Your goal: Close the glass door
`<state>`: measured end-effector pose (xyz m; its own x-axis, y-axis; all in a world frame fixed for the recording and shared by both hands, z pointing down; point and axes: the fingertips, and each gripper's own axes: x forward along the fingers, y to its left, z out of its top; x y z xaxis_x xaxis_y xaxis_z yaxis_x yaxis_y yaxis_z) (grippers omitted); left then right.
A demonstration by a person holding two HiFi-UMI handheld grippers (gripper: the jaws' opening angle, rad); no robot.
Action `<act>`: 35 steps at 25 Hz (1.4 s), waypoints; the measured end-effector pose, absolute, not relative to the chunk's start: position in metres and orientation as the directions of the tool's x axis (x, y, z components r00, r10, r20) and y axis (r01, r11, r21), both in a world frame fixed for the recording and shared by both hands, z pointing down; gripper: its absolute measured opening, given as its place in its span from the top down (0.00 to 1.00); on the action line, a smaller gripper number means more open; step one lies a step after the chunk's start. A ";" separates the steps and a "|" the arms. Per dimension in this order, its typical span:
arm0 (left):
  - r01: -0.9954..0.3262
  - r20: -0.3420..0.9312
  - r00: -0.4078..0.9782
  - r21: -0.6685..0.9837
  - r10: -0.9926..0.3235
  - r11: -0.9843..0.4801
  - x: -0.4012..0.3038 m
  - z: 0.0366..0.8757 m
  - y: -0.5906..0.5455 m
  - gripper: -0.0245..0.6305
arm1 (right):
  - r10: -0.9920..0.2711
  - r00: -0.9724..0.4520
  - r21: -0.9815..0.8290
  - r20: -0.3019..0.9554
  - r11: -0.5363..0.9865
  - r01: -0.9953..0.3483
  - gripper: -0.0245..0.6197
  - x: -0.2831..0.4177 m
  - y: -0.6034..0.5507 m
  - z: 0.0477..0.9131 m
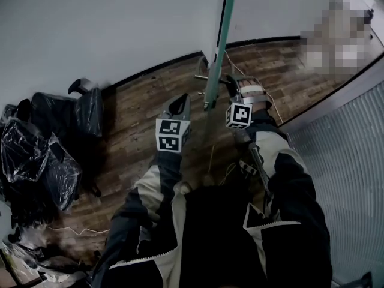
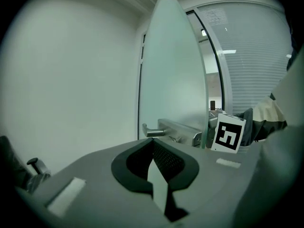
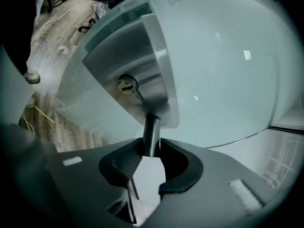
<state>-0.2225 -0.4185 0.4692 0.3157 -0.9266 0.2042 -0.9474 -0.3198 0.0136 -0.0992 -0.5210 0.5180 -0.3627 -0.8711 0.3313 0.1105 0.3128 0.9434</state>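
The glass door [image 1: 219, 47] stands ajar, edge-on between both grippers. On its lock plate [image 3: 137, 70], the lever handle [image 3: 151, 129] is pinched by the right tongs [image 3: 152, 146]. The left tongs [image 2: 154, 148] are pressed together and empty. This looks like the closing step. The next move probably calls for swinging the door steadily to its frame.

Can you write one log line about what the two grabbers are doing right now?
door: open | right gripper: jaws shut on handle | left gripper: jaws shut, empty
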 end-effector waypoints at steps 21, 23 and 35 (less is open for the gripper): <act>-0.803 0.211 0.585 0.016 -0.783 -0.595 -0.066 0.477 -0.441 0.96 | -0.927 0.133 0.926 0.350 0.321 -0.200 0.95 0.182 -0.485 0.525; -0.786 0.209 0.608 0.019 -0.766 -0.618 -0.053 0.476 -0.439 0.96 | -0.913 0.190 0.918 0.361 0.312 -0.245 0.96 0.205 -0.475 0.522; -0.744 0.186 0.664 0.060 -0.724 -0.666 -0.024 0.478 -0.434 0.96 | -0.929 0.101 0.675 0.357 0.182 -0.715 0.96 0.207 -0.441 0.482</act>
